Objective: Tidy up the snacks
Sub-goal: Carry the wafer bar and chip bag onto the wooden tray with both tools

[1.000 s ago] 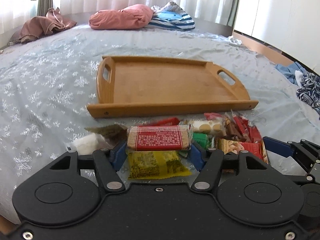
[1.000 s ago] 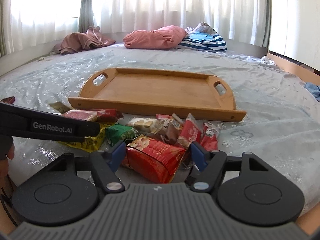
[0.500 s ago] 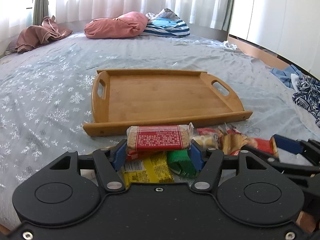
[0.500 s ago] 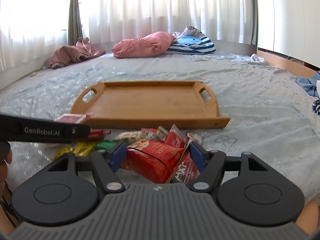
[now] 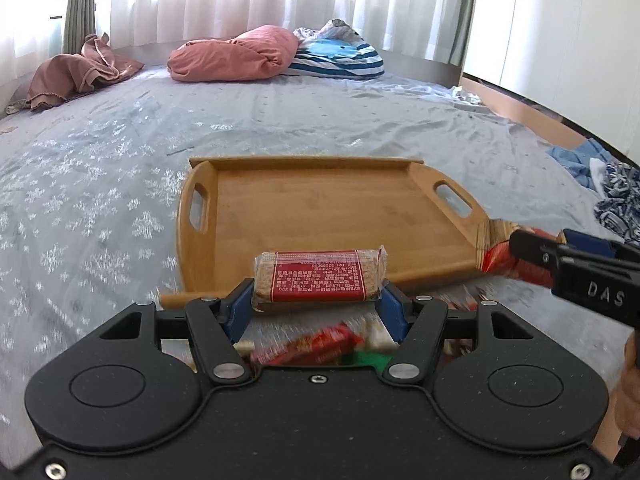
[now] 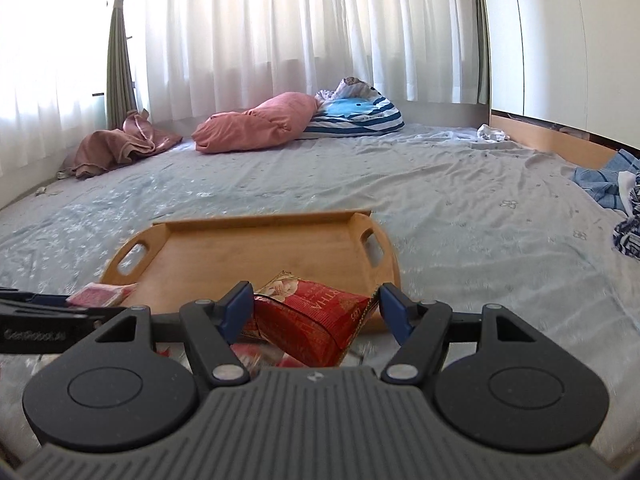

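My left gripper point(image 5: 318, 300) is shut on a biscuit pack with a red label point(image 5: 320, 276), held in the air just before the near rim of the empty wooden tray point(image 5: 320, 208). My right gripper point(image 6: 316, 304) is shut on a red snack bag point(image 6: 316, 320), held above the tray's point(image 6: 240, 252) near right corner. That bag also shows at the right of the left wrist view point(image 5: 500, 256). The remaining snack pile point(image 5: 320, 346) lies blurred below the left gripper, on the bed in front of the tray.
The tray lies on a grey snowflake bedsheet point(image 5: 100, 184). A pink pillow point(image 5: 232, 56), a striped blue pillow point(image 5: 336, 56) and a brown cloth point(image 5: 80, 72) lie at the far end. Blue clothes point(image 6: 608, 188) lie at the right edge.
Both grippers have lifted their snacks off the pile and moved forward toward the tray. The pile has dropped below and behind the fingers.
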The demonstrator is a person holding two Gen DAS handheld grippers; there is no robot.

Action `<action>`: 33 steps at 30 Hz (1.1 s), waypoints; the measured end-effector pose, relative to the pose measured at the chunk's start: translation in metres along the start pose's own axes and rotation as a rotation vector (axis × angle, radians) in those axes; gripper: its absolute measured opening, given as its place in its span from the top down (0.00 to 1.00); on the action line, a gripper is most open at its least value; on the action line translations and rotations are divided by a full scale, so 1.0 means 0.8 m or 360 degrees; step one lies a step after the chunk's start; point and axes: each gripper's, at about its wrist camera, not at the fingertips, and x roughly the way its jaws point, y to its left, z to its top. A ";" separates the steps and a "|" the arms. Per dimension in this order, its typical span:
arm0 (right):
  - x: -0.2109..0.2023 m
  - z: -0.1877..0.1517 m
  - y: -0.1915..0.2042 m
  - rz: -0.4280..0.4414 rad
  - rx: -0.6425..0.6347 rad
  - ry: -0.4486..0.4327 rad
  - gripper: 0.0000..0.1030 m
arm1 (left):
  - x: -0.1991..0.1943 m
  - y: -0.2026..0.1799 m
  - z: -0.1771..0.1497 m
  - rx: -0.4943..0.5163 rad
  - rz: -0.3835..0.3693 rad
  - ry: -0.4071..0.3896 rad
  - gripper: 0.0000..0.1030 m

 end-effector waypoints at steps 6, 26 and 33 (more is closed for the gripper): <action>0.050 0.021 -0.010 -0.0040 0.0011 0.0041 0.31 | 0.030 0.008 0.017 -0.0012 0.0049 0.0042 0.40; 0.126 0.026 -0.004 0.0039 0.0043 0.0169 0.31 | 0.095 0.028 0.027 -0.0009 0.0085 0.0145 0.40; 0.137 0.017 0.000 0.0054 0.0046 0.0221 0.31 | 0.108 0.027 0.021 -0.0007 0.0075 0.0185 0.40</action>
